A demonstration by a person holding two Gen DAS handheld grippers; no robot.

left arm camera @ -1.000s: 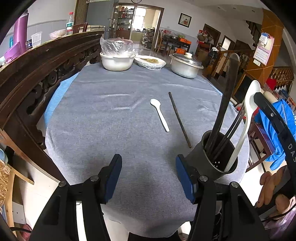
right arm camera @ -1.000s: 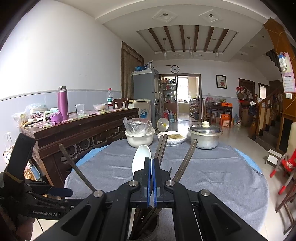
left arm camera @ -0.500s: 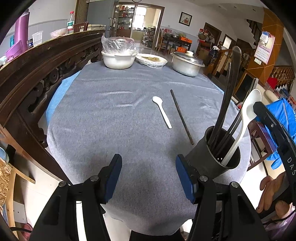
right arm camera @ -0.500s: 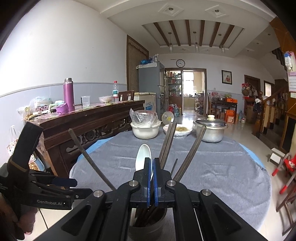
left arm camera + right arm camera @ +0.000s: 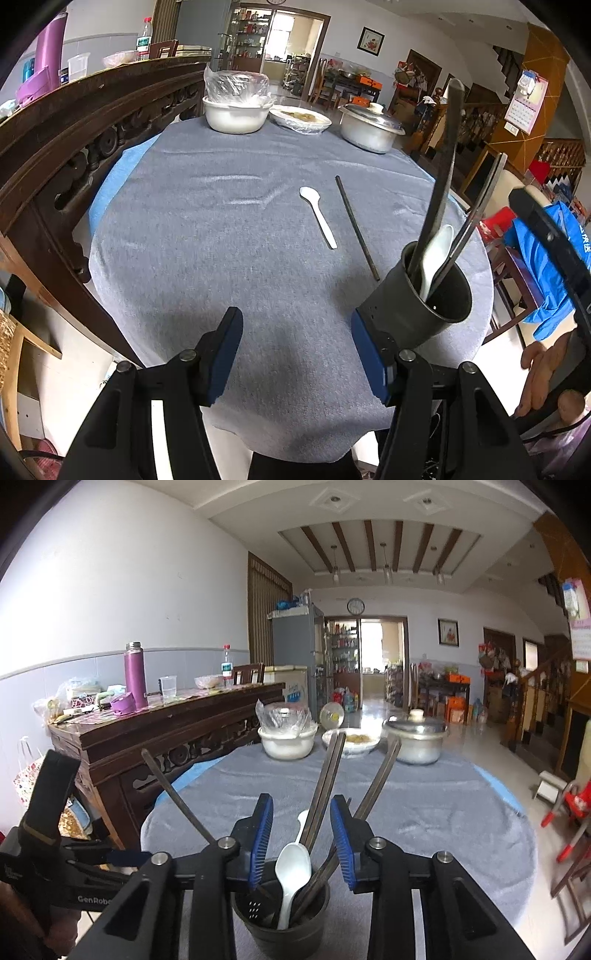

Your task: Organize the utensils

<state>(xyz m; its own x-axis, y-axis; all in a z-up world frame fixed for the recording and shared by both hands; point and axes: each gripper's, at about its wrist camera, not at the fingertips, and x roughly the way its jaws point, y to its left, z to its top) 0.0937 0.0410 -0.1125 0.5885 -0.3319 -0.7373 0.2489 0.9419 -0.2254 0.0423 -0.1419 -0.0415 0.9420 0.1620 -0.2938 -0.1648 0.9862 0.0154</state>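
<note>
Right hand-held gripper (image 5: 301, 843): blue-padded jaws opening, poised just above the dark utensil holder (image 5: 282, 928). A white spoon (image 5: 293, 867) stands in the holder, bowl up, in the gap between the pads; neither pad presses on it. Several dark chopsticks (image 5: 325, 786) lean out of the same holder, fanned left, centre and right.

Left hand-held gripper (image 5: 295, 360): jaws at a middling spread, nothing between them, angled down over the near edge of the table (image 5: 221, 229). Its right finger sits just beside the holder's outer wall (image 5: 391, 314); cannot tell whether they touch.

Holder stands near the table's right edge, with the spoon in the holder (image 5: 436, 251) and chopsticks upright in it.

Further out on the grey cloth: a second white spoon (image 5: 318, 216) lying flat, bowl away from the camera, and just beside it on the right a single dark chopstick (image 5: 356, 227), roughly parallel, apart from it.

Far edge of table: a white bowl (image 5: 236, 116) covered with clear plastic, a covered plate of food (image 5: 300, 118), a lidded metal pot (image 5: 369, 125).

Left of the table, a dark carved wooden sideboard (image 5: 166, 738) carrying a purple flask (image 5: 135, 675) and a water bottle (image 5: 227, 666).
</note>
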